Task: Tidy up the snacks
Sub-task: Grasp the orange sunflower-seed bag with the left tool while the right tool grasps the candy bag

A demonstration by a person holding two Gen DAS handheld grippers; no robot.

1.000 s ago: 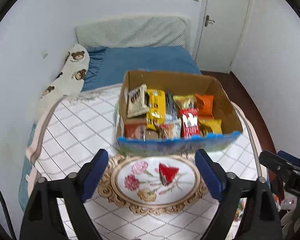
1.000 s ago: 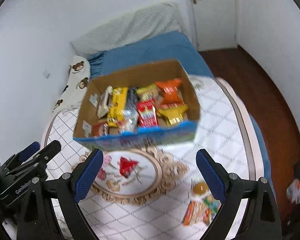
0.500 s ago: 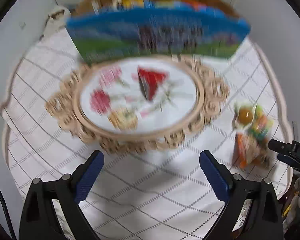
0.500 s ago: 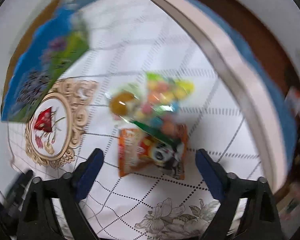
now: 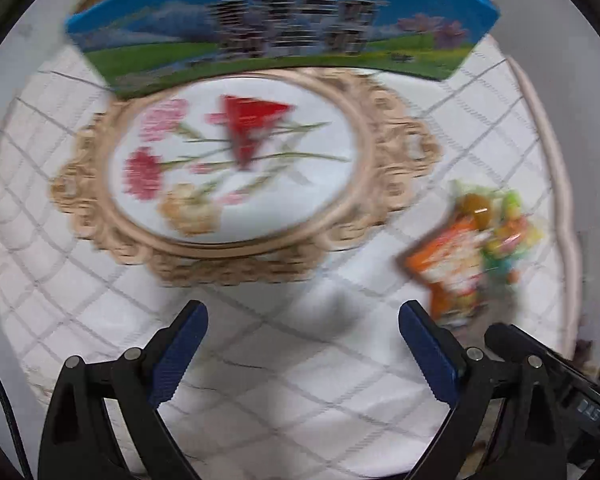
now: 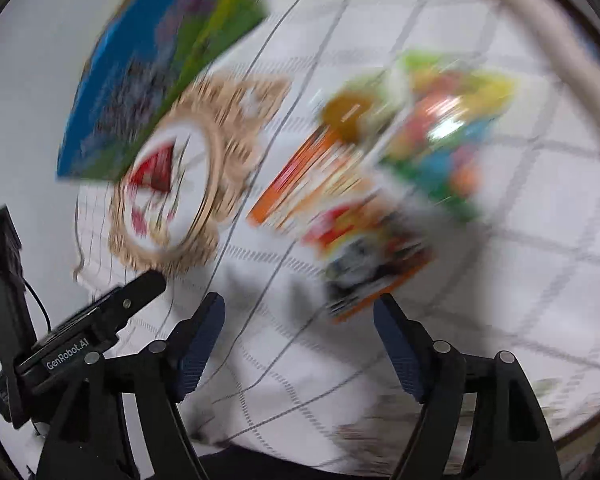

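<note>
An orange snack packet (image 6: 340, 208) and a clear bag of coloured candies (image 6: 440, 128) lie side by side on the white quilted tablecloth, blurred in the right wrist view. My right gripper (image 6: 300, 304) hovers just short of the orange packet's near corner. Its jaws are closing, with only cloth between the pads. The same orange packet (image 5: 448, 260) and candy bag (image 5: 508, 220) show at the right of the left wrist view. My left gripper (image 5: 300, 316) points down at bare cloth, open and holding nothing. The cardboard snack box (image 5: 280, 28) with its blue printed front stands at the far side.
A round embroidered doily with a beige lace rim (image 5: 400, 152) lies between the box and my left gripper. The table's rounded edge (image 5: 556, 160) curves past close behind the packets. The left gripper's black frame (image 6: 100, 320) reaches in at the right wrist view's lower left.
Both grippers have dropped close to the table, so the box's inside is out of sight. The right jaws have narrowed and the two packets loom larger before them.
</note>
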